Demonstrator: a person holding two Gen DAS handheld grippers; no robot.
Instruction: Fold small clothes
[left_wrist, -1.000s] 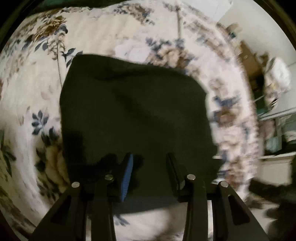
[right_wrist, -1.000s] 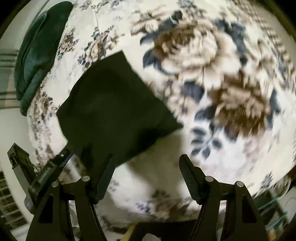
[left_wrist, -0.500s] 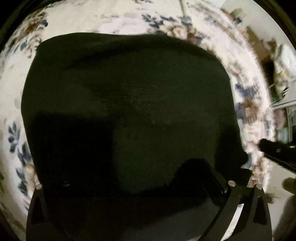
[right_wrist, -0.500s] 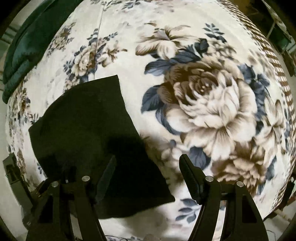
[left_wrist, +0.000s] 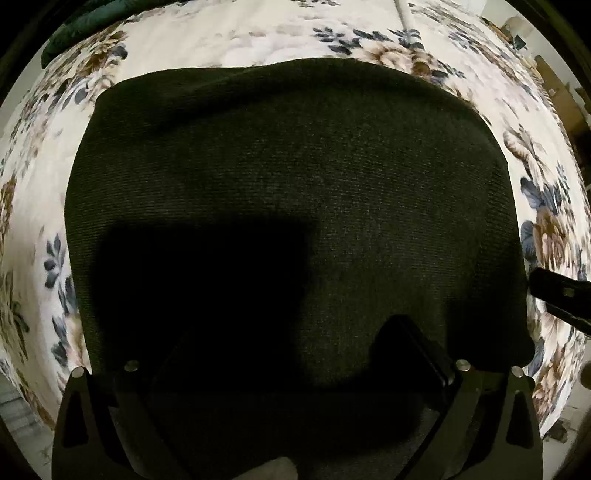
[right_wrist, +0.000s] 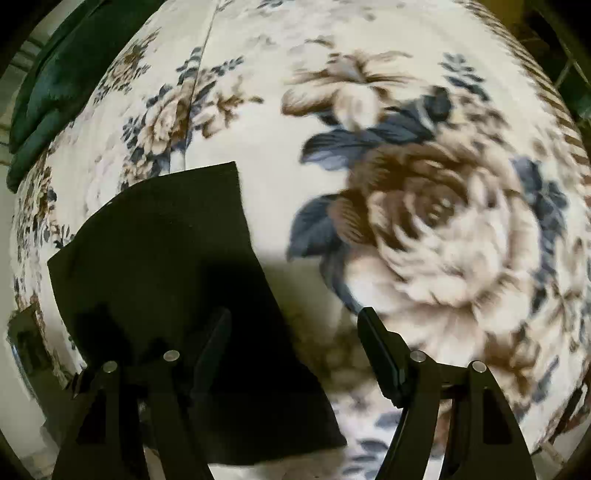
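Note:
A small dark knit garment lies flat on the floral bedspread and fills most of the left wrist view. My left gripper is open wide, low over the garment's near part, with its left finger lost in shadow. In the right wrist view the same garment lies at lower left. My right gripper is open, its left finger over the garment's right edge and its right finger over bare bedspread.
A dark green folded blanket lies at the bed's far left edge, also seen at top left in the left wrist view. The right gripper's black frame shows at the right of the left wrist view. Room clutter lies beyond the bed.
My left gripper has dropped close over the garment and opened wider. My right gripper has shifted toward the garment's right edge and stays open.

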